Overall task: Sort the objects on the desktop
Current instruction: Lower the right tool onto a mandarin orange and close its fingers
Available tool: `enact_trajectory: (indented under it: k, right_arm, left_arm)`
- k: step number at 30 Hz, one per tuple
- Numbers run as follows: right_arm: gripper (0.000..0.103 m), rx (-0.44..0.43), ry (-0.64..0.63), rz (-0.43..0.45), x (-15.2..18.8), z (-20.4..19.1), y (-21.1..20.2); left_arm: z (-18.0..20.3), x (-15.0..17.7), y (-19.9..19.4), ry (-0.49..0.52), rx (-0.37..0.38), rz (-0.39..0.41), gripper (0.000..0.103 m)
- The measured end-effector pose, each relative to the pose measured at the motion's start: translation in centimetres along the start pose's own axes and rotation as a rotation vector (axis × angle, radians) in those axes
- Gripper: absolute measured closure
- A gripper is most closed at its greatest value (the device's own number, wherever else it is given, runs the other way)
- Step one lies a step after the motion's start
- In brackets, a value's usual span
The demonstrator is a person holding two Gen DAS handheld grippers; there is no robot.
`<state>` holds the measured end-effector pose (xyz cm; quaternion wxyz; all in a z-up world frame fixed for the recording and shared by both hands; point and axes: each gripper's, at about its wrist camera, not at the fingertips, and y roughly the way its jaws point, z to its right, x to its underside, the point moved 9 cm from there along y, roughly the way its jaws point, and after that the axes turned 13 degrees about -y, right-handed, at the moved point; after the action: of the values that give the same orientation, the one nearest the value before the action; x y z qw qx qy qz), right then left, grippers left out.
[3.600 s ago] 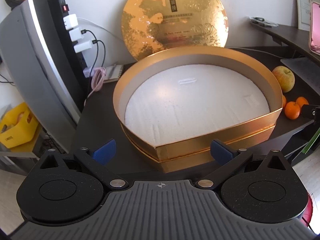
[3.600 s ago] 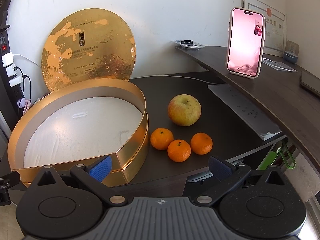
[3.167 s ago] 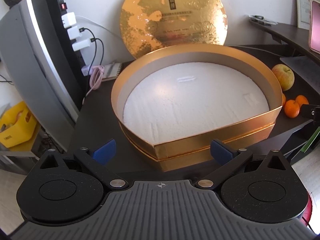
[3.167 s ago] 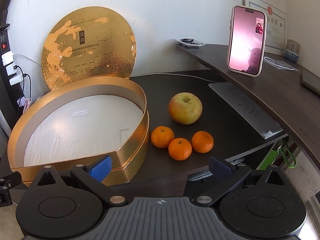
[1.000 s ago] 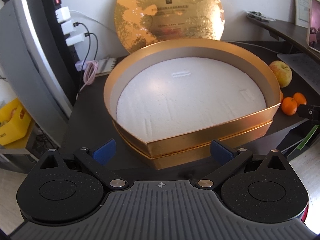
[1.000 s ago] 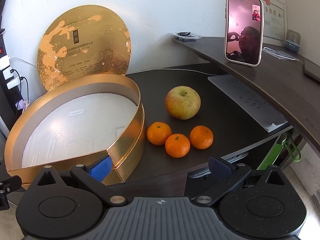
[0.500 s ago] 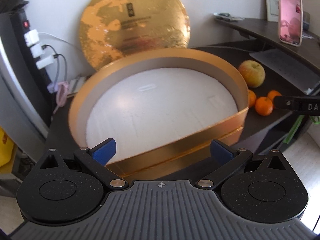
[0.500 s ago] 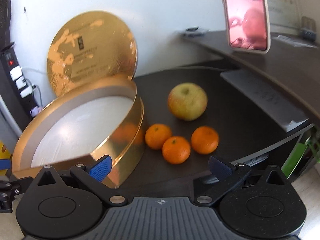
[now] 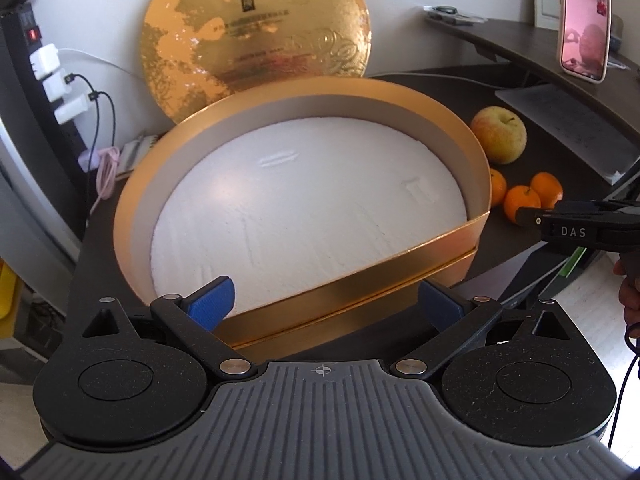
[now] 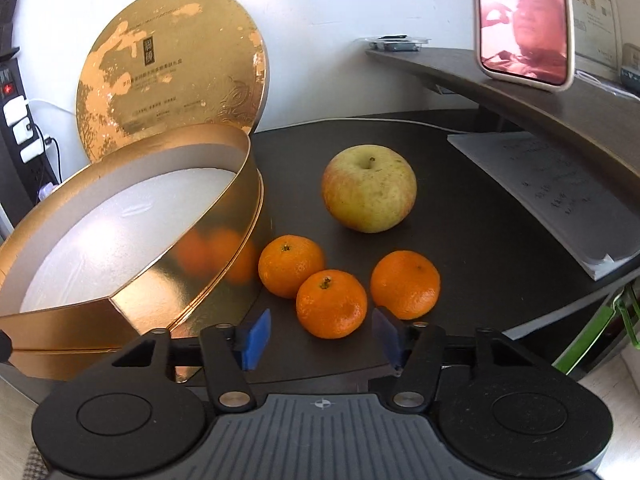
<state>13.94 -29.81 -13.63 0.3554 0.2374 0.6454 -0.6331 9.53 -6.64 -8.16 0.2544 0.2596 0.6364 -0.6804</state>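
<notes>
The three tangerines lay in a tight cluster on the dark surface (image 10: pixel 460 200), low in the middle of the right wrist view: one (image 10: pixel 291 266) just beside the gold box (image 10: pixel 192 276), one (image 10: pixel 331 304) nearest the camera, one (image 10: pixel 405 284) to the right. The apple (image 10: pixel 369 188) sat just behind them. None of the fruit lay in the box, whose white foam floor (image 9: pixel 304 208) showed bare; its round gold lid (image 10: pixel 172 68) leaned against the wall at upper left.

Compared with half a second before, the right hand-held gripper (image 10: pixel 320 338) had pushed closer to the fruit, and its blue pads had drawn inward from their widest spread, though they stood apart with nothing between them. The nearest tangerine now sat just ahead of that gap, roughly centred on it. This suggested a pick of that tangerine was being lined up, probably for the box.

The left hand-held gripper (image 9: pixel 324 306) had also swung nearer the box; its fingers stood wide apart over the front wall, gripping nothing. In its view the fruit lay at the right edge, beyond the box rim.
</notes>
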Motion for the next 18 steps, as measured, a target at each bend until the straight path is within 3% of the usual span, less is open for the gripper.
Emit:
enact_trajectory:
  k: [14, 18]
  right_arm:
    - [0.049, 0.06, -0.065, -0.052, -0.2, -0.5, 2.3]
    - [0.058, 0.079, -0.066, -0.058, -0.3, -0.3, 2.4]
  left_arm:
    - [-0.6, -0.1, 1.0, -0.012, -0.014, -0.021, 0.002]
    - [-0.9, 0.0, 1.1, -0.015, -0.016, -0.021, 0.002]
